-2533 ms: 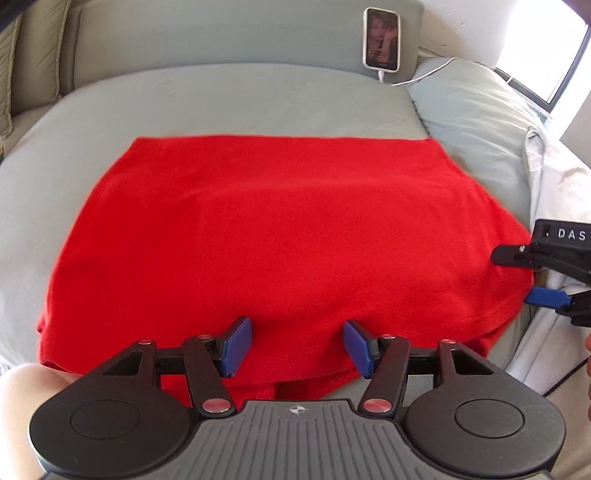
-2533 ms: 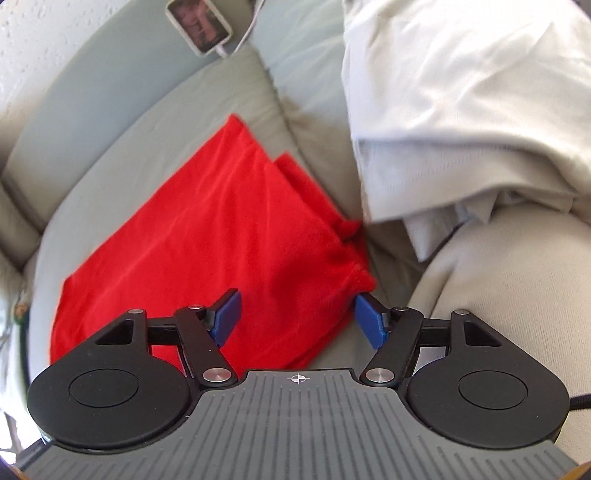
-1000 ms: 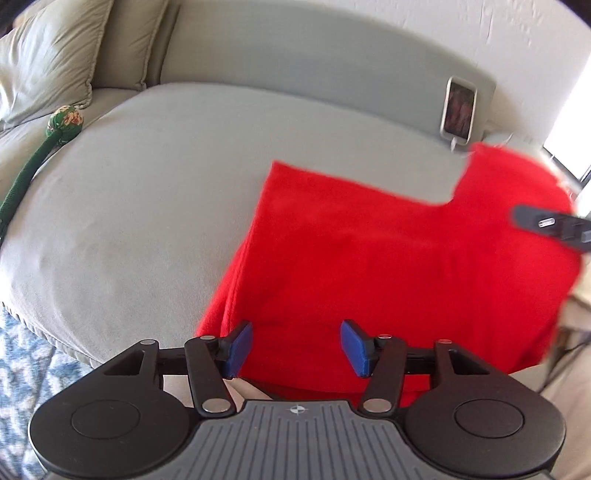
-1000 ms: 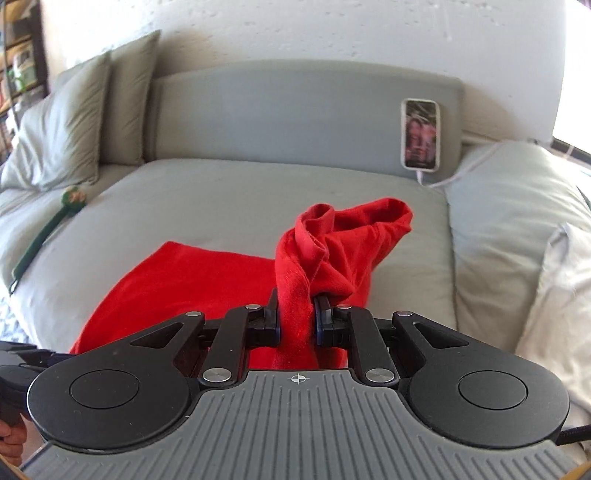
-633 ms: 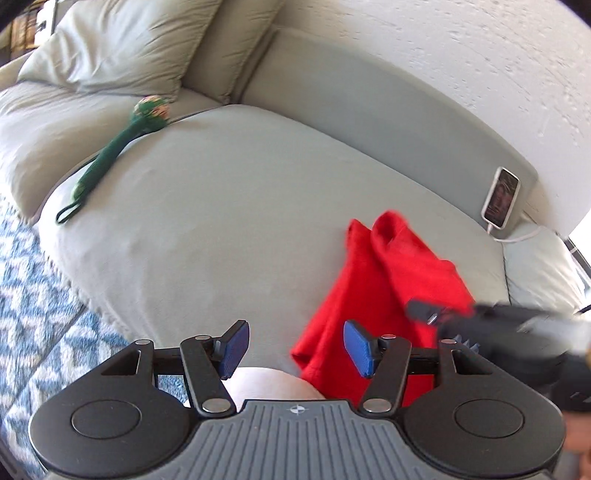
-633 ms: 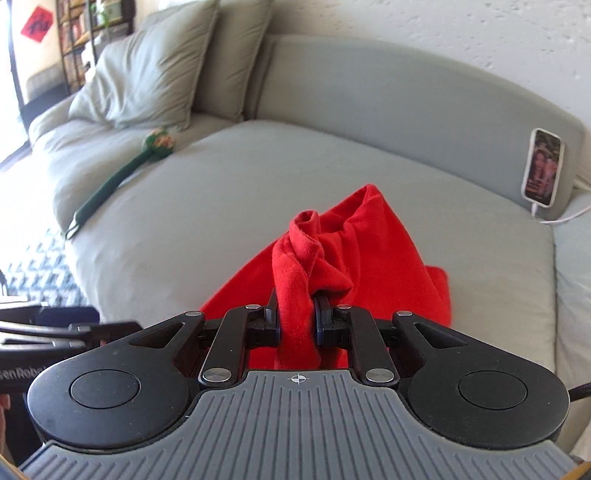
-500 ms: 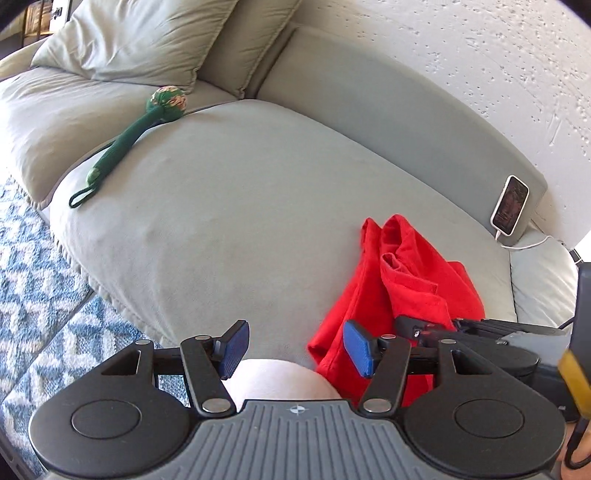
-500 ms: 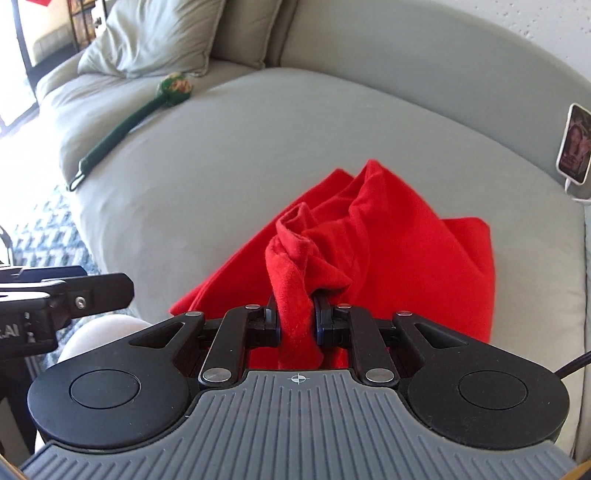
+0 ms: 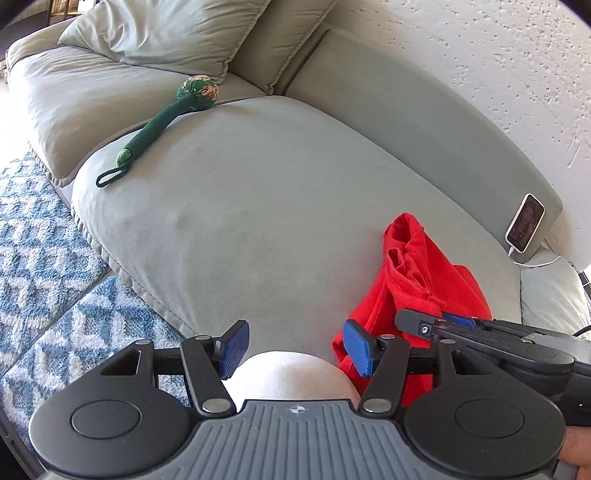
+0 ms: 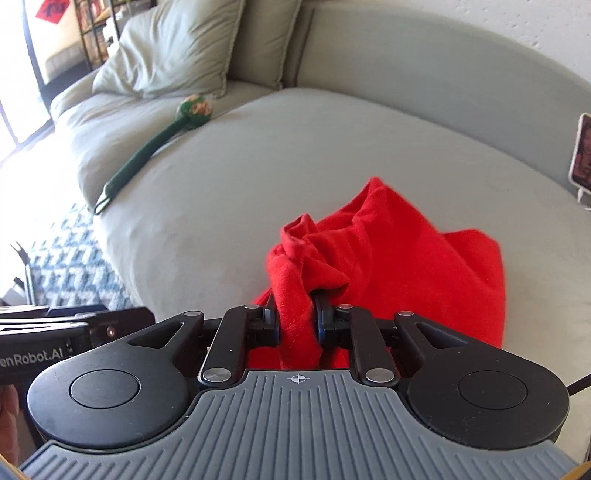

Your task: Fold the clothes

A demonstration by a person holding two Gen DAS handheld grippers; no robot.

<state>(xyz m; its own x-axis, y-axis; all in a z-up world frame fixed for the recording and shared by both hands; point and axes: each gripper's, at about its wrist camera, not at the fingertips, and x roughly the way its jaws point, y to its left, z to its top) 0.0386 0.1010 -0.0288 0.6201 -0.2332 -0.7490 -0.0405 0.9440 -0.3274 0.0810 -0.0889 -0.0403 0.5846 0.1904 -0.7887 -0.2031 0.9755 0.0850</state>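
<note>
A bunched red garment (image 10: 406, 258) lies in a heap on the grey sofa seat (image 10: 295, 155), near its front edge. My right gripper (image 10: 297, 325) has a thick fold of that garment between its pads; the jaws are opening, and the cloth still fills the gap. In the left wrist view the red garment (image 9: 417, 280) sits right of centre, with the right gripper (image 9: 443, 321) reaching into it from the right. My left gripper (image 9: 295, 345) stands open and holds nothing, just left of the cloth, over a person's knee (image 9: 291, 376).
A green stick-shaped toy (image 9: 166, 114) lies at the seat's left end beside the grey pillows (image 9: 166, 33). A phone (image 9: 524, 227) on a cable leans against the backrest at the right. A blue and white rug (image 9: 44, 240) covers the floor on the left.
The right gripper took hold of the spread garment, carried it leftward in a bunch and lowered it; its jaws have just parted slightly. The left gripper swung left, still open.
</note>
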